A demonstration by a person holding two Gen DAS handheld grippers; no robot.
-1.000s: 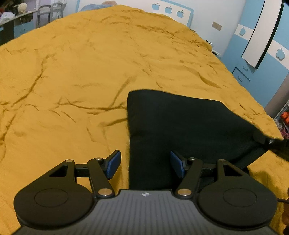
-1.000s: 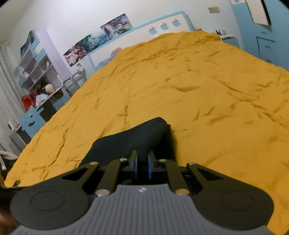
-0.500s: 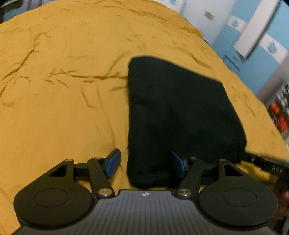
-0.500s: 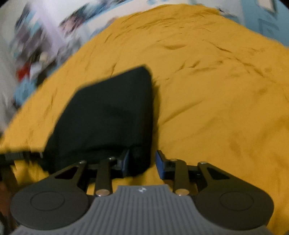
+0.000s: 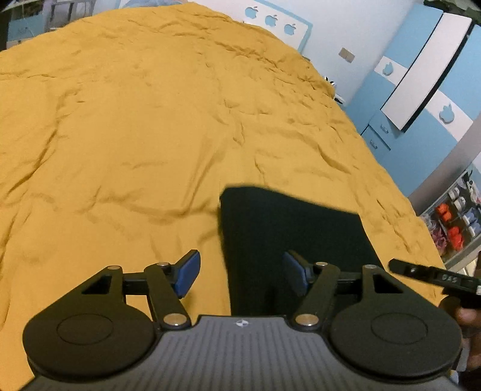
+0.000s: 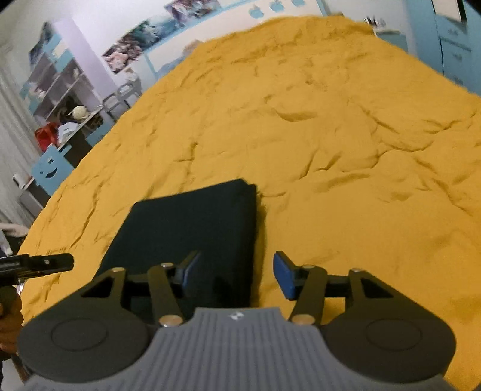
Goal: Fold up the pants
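The black pants (image 5: 288,228) lie folded into a flat rectangle on the yellow bedspread (image 5: 135,120), near its front edge. My left gripper (image 5: 240,275) is open and empty, above the fold's near left edge. My right gripper (image 6: 236,275) is open and empty, above the fold's near right edge (image 6: 195,228). Each gripper shows at the side of the other view: the right one in the left wrist view (image 5: 433,276), the left one in the right wrist view (image 6: 36,263).
The bedspread (image 6: 330,135) covers the whole bed. A blue and white wardrobe (image 5: 421,75) stands to the right. A shelf unit and cluttered desk (image 6: 60,99) stand to the left. A blue headboard (image 5: 270,21) is at the far end.
My right gripper let go of the pants and opened. The fold now lies flat on the bed. Both grippers have pulled back and tilted up.
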